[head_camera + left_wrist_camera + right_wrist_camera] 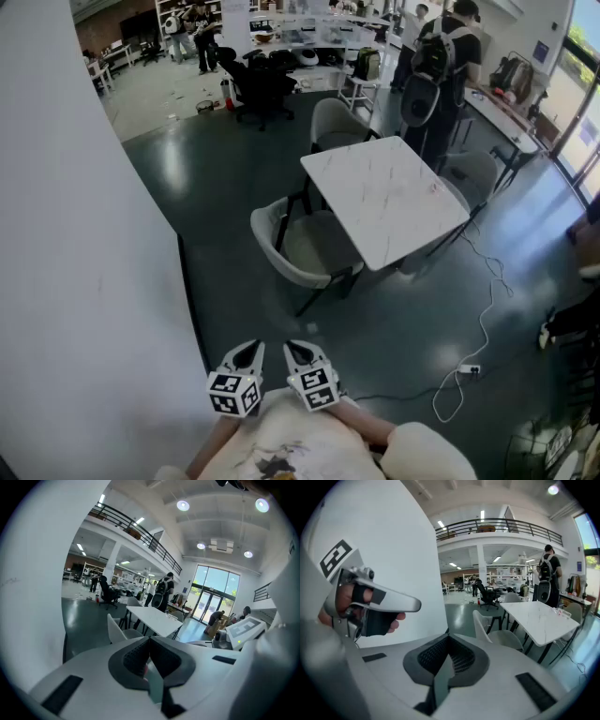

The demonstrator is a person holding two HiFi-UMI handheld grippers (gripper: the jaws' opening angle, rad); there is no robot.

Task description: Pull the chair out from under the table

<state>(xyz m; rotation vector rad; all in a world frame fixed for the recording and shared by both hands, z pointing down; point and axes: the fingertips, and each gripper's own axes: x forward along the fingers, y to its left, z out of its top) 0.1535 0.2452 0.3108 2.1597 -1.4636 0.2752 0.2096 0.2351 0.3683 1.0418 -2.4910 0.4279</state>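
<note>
Two grippers shut and empty, chair [300, 246] well ahead

Nearest, side by side, the left gripper [246, 354] and right gripper [302, 354] each have their jaws pressed together with nothing between them. A white wall [75, 234] fills the left. Farther off, well apart from both, the chair stands on the dark floor [234, 178], its seat partly under the table's [384, 197] near-left edge. Beyond the table stands a person [459, 47].

The grey shell chair [302, 246] on dark legs stands upright, its seat tucked partly under the white marble-topped table [384, 199].
</note>
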